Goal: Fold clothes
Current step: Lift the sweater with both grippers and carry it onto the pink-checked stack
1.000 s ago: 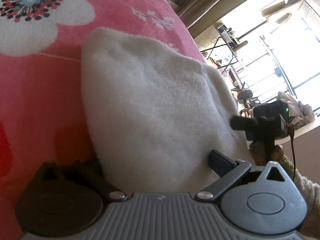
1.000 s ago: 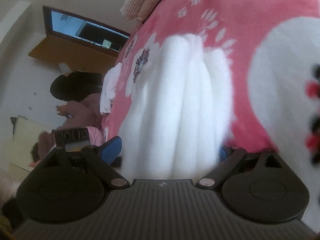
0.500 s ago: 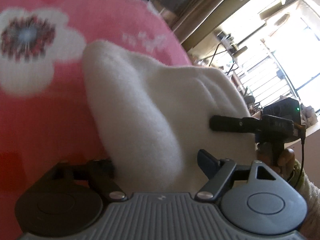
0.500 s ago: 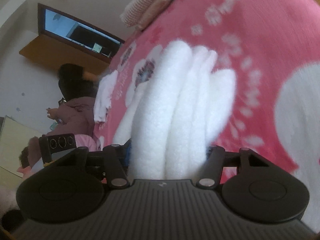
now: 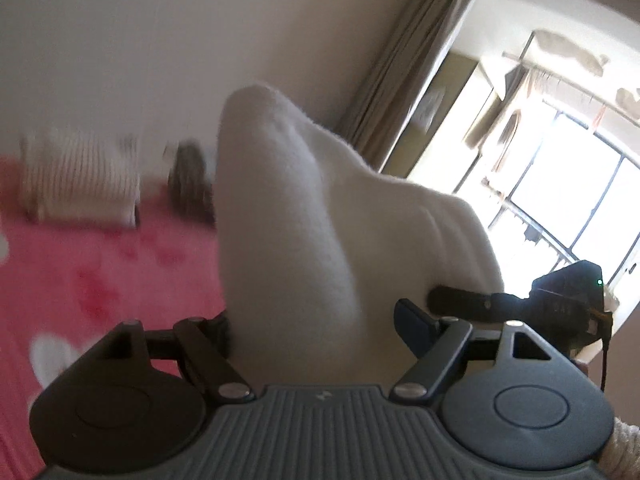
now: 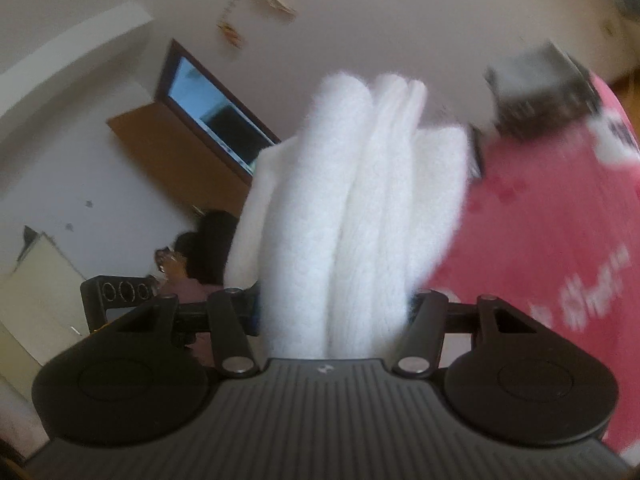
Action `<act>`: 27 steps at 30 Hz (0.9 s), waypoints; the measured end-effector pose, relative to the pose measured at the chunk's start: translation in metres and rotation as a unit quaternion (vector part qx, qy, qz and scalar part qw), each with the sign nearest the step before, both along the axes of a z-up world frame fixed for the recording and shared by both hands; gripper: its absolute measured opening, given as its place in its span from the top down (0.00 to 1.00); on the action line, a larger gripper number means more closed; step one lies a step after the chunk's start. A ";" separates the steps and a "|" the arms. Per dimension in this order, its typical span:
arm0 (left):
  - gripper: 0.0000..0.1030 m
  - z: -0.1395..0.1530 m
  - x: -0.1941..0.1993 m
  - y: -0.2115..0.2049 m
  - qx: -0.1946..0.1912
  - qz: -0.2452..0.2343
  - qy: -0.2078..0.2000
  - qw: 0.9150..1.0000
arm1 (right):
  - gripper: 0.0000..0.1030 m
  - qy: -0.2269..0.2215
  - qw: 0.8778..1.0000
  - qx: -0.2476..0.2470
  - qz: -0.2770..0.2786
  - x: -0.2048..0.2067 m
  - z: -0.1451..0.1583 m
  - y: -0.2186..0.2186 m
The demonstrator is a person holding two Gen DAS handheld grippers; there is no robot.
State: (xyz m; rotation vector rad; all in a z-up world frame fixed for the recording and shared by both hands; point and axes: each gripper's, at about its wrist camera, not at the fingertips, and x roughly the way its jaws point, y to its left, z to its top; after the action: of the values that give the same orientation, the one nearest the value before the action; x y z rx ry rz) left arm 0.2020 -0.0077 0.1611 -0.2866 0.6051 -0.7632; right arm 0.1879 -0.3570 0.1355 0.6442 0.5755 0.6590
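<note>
The white fleece garment hangs in the air above the pink blanket, bunched into thick folds. The left gripper pinches one end of it, its jaws set wide around the fabric. The right gripper clamps the other end, the folds packed between its fingers. The right gripper also shows in the left view, just beside the garment. Behind lie a striped folded stack on the blanket, a curtain and a bright window. A seated person is blurred.
</note>
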 end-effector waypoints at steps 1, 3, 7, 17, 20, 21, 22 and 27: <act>0.23 0.016 -0.001 0.003 0.004 0.005 -0.003 1.000 | 0.49 -0.007 1.000 -0.001 0.002 0.004 0.020 0.005; 0.23 0.038 -0.004 0.007 0.020 0.015 0.003 1.000 | 0.49 -0.009 1.000 -0.014 0.009 0.007 0.056 0.010; 0.23 0.051 0.022 0.021 0.021 0.009 0.062 0.998 | 0.49 0.047 0.998 -0.047 0.022 0.031 0.101 0.036; 0.23 0.015 0.116 0.075 -0.011 0.017 0.166 0.986 | 0.49 0.167 0.968 -0.185 0.036 0.127 0.132 0.132; 0.23 0.009 0.144 0.080 -0.006 0.044 0.186 0.981 | 0.49 0.189 0.956 -0.216 0.065 0.163 0.132 0.148; 0.23 0.009 0.153 0.079 -0.002 0.056 0.187 0.981 | 0.50 0.195 0.952 -0.225 0.075 0.173 0.132 0.153; 0.23 0.009 0.162 0.077 0.003 0.069 0.188 0.980 | 0.50 0.201 0.947 -0.234 0.085 0.183 0.132 0.158; 0.23 0.005 0.210 0.057 0.010 0.161 0.195 0.967 | 0.50 0.183 0.940 -0.239 0.161 0.262 0.125 0.151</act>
State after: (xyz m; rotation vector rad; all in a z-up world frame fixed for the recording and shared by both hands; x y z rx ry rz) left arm 0.4122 0.0491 0.1666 -0.5088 0.9116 -0.3864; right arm 0.4496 -0.2064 0.2601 0.2095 1.1649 0.6718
